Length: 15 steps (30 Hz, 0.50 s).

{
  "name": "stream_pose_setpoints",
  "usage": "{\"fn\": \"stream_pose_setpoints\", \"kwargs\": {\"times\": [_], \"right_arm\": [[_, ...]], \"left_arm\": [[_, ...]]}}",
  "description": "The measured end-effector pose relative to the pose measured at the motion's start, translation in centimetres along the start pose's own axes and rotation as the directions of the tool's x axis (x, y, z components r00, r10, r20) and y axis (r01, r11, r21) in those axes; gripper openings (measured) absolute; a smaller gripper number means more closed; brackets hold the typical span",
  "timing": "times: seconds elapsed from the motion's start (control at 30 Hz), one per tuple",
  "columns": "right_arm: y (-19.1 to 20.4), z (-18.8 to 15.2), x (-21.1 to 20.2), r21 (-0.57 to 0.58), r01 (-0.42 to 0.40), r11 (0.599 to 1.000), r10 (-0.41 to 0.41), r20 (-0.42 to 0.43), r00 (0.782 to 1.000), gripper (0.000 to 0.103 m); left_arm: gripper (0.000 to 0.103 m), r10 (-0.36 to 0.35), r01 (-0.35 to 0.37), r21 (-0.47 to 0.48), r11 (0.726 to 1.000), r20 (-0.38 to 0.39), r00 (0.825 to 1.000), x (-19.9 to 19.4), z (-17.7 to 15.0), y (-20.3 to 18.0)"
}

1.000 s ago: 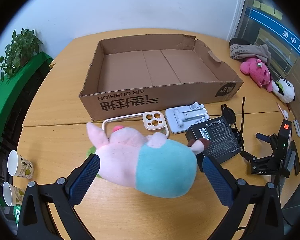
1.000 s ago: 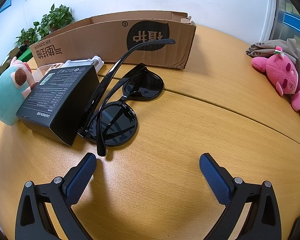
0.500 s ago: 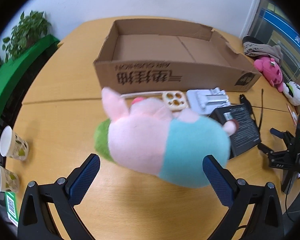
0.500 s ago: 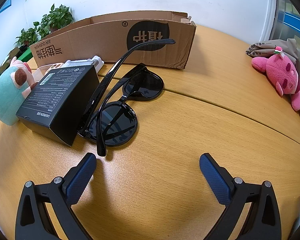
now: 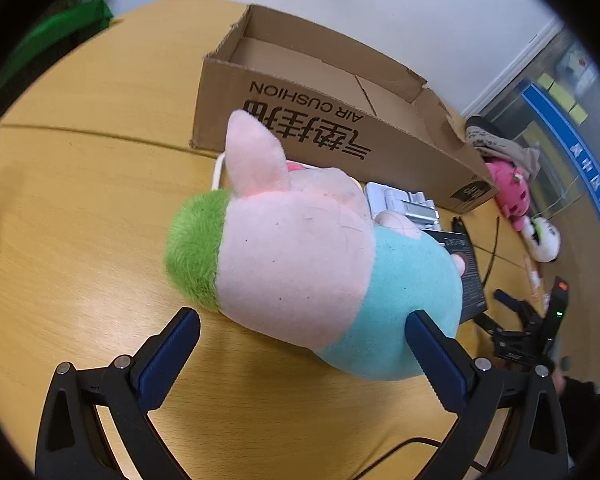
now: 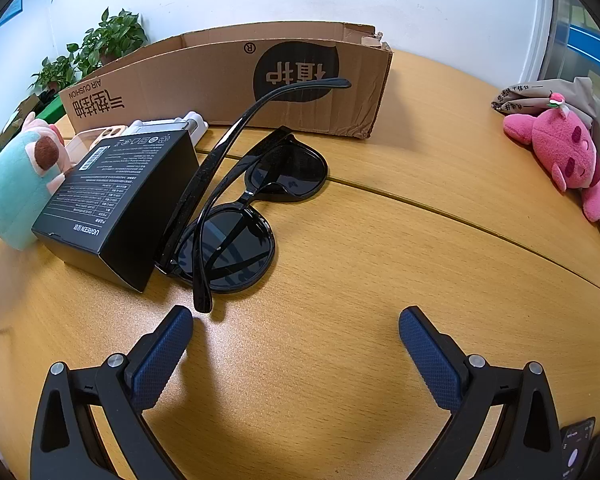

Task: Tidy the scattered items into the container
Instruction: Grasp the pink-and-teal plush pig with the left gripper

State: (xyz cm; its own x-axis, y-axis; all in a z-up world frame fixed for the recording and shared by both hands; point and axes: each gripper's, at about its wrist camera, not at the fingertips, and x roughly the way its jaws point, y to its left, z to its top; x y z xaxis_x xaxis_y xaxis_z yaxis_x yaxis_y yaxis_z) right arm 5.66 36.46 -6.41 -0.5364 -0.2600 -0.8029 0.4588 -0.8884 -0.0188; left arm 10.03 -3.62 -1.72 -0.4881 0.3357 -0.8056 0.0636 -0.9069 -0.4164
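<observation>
Item: plush (image 5: 320, 264) on the table (image 5: 80, 240) before the box (image 5: 320, 120), between the spread, empty fingers of the left gripper (image 5: 300, 356); right gripper (image 6: 296, 352) likewise agape near sunglasses (image 6: 240, 208); risk: soft plush squirming out if pinched shallowly.
</observation>
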Motion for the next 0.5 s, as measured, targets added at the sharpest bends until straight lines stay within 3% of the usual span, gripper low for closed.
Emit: {"fn": "stream_pose_setpoints", "kwargs": {"times": [0.1, 0.13, 0.2, 0.3, 0.37, 0.5], "right_arm": [[0.0, 0.6, 0.3, 0.011, 0.009, 1.0, -0.009, -0.027, 1.0, 0.103], [-0.1, 1.0, 0.3, 0.008, 0.001, 1.0, 0.0, -0.108, 0.994, 0.103], [-0.2, 1.8, -1.1, 0.028, 0.012, 1.0, -0.007, -0.185, 0.983, 0.095], [0.5, 4.6, -6.6, 0.079, -0.018, 0.997, 0.026, -0.104, 0.994, 0.098], [3.1, 7.2, -8.7, 0.083, -0.076, 0.994, 0.081, -0.059, 0.995, 0.103], [10.2, 11.1, -7.0, 0.063, -0.232, 0.971, 0.236, -0.077, 0.969, 0.103]], "left_arm": [[0.102, -0.01, 0.01, -0.006, 1.0, 0.004, 1.0, -0.6, 0.8, 0.6], [0.102, -0.025, 0.025, -0.019, 1.0, 0.011, 1.0, -1.2, 1.1, 1.0], [0.102, -0.074, 0.076, -0.051, 0.996, 0.03, 0.997, -2.5, 2.1, 1.9], [0.102, -0.124, 0.126, -0.077, 0.989, 0.026, 0.992, -3.0, 3.9, 2.8], [0.102, -0.148, 0.146, -0.082, 0.986, -0.015, 0.989, -1.8, 4.9, 3.4], [0.102, -0.218, 0.202, -0.132, 0.971, -0.123, 0.968, 1.9, 5.8, 4.7]]}}
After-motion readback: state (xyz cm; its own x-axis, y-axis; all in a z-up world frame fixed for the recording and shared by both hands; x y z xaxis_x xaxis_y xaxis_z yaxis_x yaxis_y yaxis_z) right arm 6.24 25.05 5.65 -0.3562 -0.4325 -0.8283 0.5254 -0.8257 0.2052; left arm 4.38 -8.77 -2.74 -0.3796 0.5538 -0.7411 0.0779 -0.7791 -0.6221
